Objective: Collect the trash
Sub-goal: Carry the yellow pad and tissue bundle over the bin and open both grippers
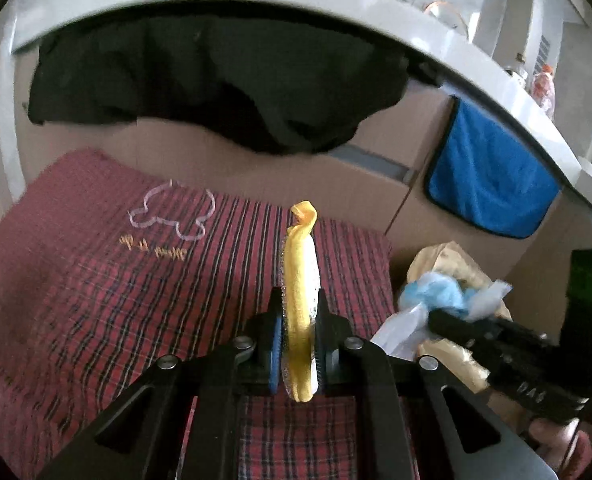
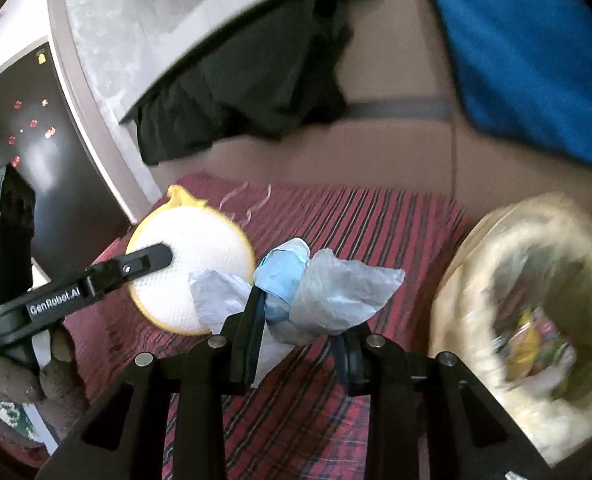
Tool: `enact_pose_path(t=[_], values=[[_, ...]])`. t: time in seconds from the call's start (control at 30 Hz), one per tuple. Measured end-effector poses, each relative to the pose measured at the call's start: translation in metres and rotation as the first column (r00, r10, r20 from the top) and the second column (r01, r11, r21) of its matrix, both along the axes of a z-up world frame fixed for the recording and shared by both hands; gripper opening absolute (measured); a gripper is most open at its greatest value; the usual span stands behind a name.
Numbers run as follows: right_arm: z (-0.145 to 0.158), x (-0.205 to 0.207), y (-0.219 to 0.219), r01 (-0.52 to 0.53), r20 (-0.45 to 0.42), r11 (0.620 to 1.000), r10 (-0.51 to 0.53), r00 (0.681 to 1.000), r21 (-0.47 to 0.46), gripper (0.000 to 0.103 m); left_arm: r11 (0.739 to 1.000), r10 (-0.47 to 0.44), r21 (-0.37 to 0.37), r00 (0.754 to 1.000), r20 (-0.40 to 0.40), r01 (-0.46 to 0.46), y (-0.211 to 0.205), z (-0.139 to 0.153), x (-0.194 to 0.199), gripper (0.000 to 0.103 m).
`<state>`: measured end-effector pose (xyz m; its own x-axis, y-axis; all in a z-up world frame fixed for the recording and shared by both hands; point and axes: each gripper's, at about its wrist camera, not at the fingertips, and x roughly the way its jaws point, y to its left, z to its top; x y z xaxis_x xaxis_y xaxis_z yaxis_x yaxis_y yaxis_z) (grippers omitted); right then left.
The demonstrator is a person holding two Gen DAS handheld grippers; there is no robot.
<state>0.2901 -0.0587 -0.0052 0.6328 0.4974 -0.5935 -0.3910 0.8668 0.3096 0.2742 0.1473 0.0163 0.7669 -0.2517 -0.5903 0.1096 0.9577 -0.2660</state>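
Left wrist view, nearest: left gripper (image 1: 298, 344), its jaws clamped on a round yellow-rimmed scrubbing pad (image 1: 300, 280) seen edge-on, the pad standing up between the pads.
Left wrist view, below: a red plaid cloth (image 1: 115, 300) with a pale outline and gold lettering stitched on it (I cannot tell what it covers).
Left wrist view, right side: right gripper (image 1: 452, 316) with a wad of blue and clear plastic (image 1: 436, 298), and behind it part of a tan trash bag (image 1: 448, 264).
Left wrist view, background: a pale tabletop (image 1: 336, 4) edge arcs overhead, a black cloth (image 1: 215, 80) and a blue towel (image 1: 492, 176) hanging under it.

Right wrist view, nearest: right gripper (image 2: 300, 332), jaws closed on the wad of blue and clear plastic (image 2: 320, 288), which bulges out above them.
Right wrist view, left: left gripper (image 2: 163, 254) holding the scrubbing pad (image 2: 199, 256) flat-on, a white disc with a yellow rim; a hand (image 2: 51, 376) grips the handle below.
Right wrist view, right: the trash bag (image 2: 476, 280) stands open just beside the plaid cloth (image 2: 376, 216), blurred, with colourful wrappers (image 2: 536, 340) already inside.

Step in hand: both pieces are picked up and carried; I judge them on the way to the bag.
Next move: bring each piece over the bag's mouth, the plastic first as it is nearer, and only then part the jaws (the rim looks floppy, so aim well inside).
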Motion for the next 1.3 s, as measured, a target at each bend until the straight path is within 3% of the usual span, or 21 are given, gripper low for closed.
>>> enact_pose_path(t=[0.33, 0.7, 1.0, 1.3], values=[[0.054, -0.044, -0.075, 0.112, 0.185, 0.993, -0.103, 0.977, -0.035, 0.029, 0.996, -0.082, 0.057, 0.984, 0.16, 0.074, -0.084, 0.038, -0.038, 0.013], [0.051, -0.067, -0.161, 0.274, 0.253, 0.955, -0.239, 0.937, -0.112, 0.029, 0.978, -0.206, 0.078, 0.956, 0.21, 0.194, -0.191, 0.026, -0.032, 0.014], [0.036, -0.064, -0.179, 0.325, 0.283, 0.932, -0.271, 0.92, -0.163, 0.029, 0.973, -0.23, 0.051, 0.944, 0.236, 0.224, -0.21, 0.01, -0.019, 0.014], [0.026, -0.037, -0.189, 0.329, 0.246, 0.937, -0.294, 0.924, -0.117, 0.029, 0.973, -0.231, 0.064, 0.953, 0.196, 0.222, -0.216, -0.006, 0.006, 0.014]])
